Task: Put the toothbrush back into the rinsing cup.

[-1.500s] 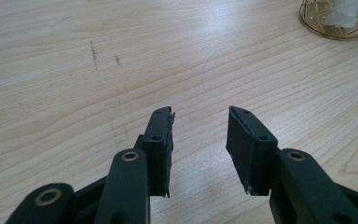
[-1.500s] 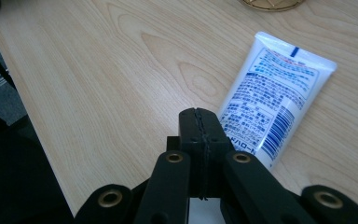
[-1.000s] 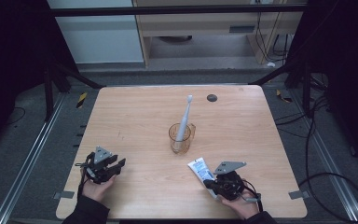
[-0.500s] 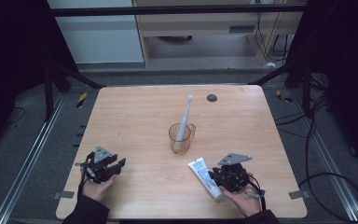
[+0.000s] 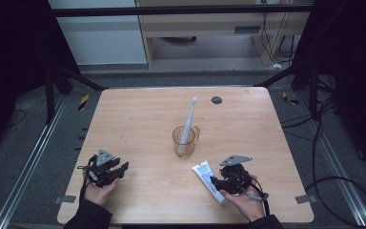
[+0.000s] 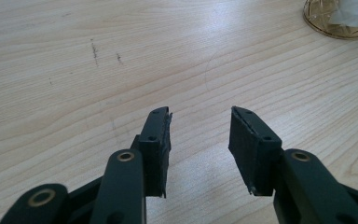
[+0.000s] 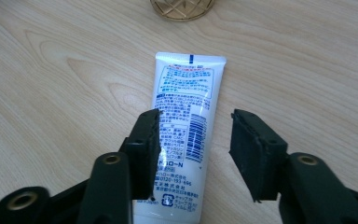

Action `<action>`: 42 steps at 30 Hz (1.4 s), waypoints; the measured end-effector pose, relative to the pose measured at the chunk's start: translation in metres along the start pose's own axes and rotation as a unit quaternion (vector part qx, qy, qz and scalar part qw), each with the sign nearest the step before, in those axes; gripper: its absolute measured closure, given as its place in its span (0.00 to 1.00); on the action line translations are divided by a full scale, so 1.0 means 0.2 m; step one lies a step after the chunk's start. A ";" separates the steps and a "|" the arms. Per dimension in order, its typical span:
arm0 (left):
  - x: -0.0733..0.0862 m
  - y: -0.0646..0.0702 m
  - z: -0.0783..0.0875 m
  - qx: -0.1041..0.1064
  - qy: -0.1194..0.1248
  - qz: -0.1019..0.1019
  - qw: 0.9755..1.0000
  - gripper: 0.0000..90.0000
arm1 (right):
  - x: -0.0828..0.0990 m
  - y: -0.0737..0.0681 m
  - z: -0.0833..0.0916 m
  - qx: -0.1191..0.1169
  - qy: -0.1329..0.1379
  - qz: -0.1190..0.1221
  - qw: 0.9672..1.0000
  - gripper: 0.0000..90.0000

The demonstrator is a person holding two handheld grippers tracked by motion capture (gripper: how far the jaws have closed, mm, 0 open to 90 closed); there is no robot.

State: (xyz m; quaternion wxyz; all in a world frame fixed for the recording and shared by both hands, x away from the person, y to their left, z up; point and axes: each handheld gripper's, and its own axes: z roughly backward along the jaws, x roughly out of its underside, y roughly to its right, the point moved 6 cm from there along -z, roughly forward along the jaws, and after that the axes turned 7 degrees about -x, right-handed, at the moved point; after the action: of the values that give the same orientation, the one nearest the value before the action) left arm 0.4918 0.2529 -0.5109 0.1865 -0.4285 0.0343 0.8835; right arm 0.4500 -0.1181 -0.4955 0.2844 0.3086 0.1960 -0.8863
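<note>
The right hand-held gripper (image 7: pixel 196 149) has just been opening over the tube (image 7: pixel 184 135), which lies flat on the desk (image 5: pixel 138 119) at 5 o'clock from the cup (image 5: pixel 185 140). The left hand-held gripper (image 6: pixel 200 140) waits open and empty. Next, probably: withdraw the right without nudging the tube.

Light wooden table (image 5: pixel 138 119) with amber cup (image 5: pixel 185 141), white tube (image 5: pixel 207 179), dark round spot (image 5: pixel 216 99).

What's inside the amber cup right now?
A white electric toothbrush stands in the amber cup, leaning, head sticking out above the rim. Its lower end shows only dimly through the tinted wall, so whether anything else sits at the bottom I cannot tell.
</note>
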 end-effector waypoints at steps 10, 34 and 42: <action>0.00 0.00 0.00 -0.001 -0.002 0.001 1.000 0.64 | 0.01 -0.03 -0.06 -0.005 -0.024 -0.001 1.000 0.48; 0.00 0.00 -0.01 0.001 -0.006 0.001 1.000 0.64 | 0.00 -0.05 -0.15 -0.002 -0.078 -0.012 0.997 0.46; 0.00 0.00 -0.01 0.002 -0.006 0.001 1.000 0.64 | 0.01 -0.04 -0.16 0.000 -0.086 -0.011 0.996 0.46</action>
State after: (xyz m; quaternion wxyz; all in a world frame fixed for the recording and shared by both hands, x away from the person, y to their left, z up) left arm 0.4928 0.2538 -0.5124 0.1867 -0.4227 0.0354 0.8861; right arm 0.4577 -0.0961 -0.5177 0.2903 0.2284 0.1746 -0.9127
